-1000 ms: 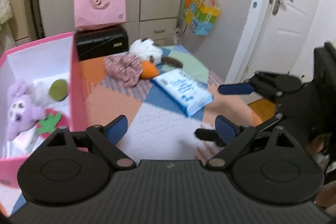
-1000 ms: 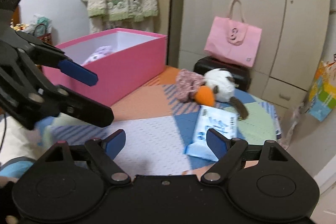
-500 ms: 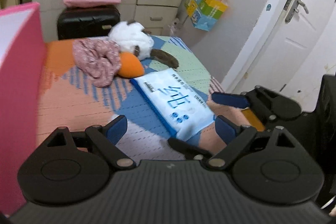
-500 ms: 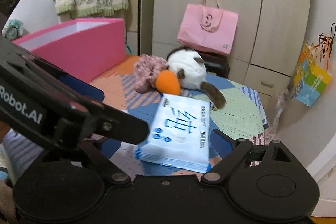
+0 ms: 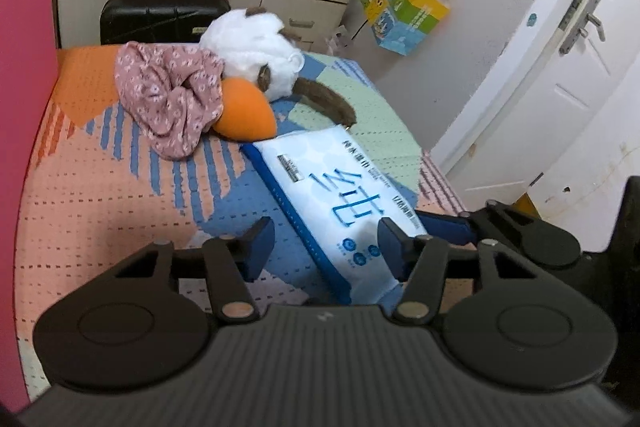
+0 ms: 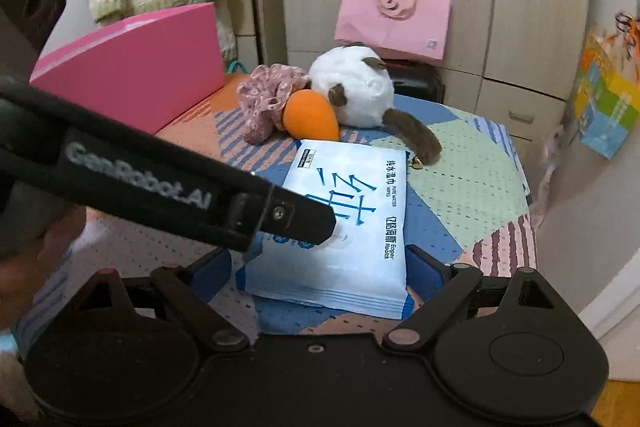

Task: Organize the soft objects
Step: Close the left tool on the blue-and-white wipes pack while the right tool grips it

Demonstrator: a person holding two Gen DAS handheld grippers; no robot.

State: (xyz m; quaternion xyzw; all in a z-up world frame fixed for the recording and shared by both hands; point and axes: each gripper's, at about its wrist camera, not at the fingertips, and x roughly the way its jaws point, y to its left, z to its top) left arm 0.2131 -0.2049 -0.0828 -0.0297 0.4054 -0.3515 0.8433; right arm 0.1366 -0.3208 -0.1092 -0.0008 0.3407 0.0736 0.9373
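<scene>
My left claw [image 5: 326,247] sits low centre in the left wrist view, and its jaws have just been closing. The near corner of the wipes pack [image 5: 340,203] lies between them, but I see a gap on the left side, so they stand apart, not clamped. In the right wrist view one left finger crosses from the left edge and ends over the pack's near-left part; whether it touches I can't tell.

My right claw [image 6: 320,273] is at lower centre, jaws wide apart and just been opening, one on each side of the near end of the wipes pack [image 6: 340,227], no pressing visible.

The pack lies flat on the patchwork tabletop [image 6: 460,183], centre of frame. Just past it is the orange beak of a white plush toy [image 6: 356,95], with a pink floral scrunchie [image 6: 264,107] against the toy's left. The pink box [image 6: 132,67] stands at upper left. A pink paper bag [image 6: 394,15] rests on a black case [image 5: 164,15] by the cupboards.
</scene>
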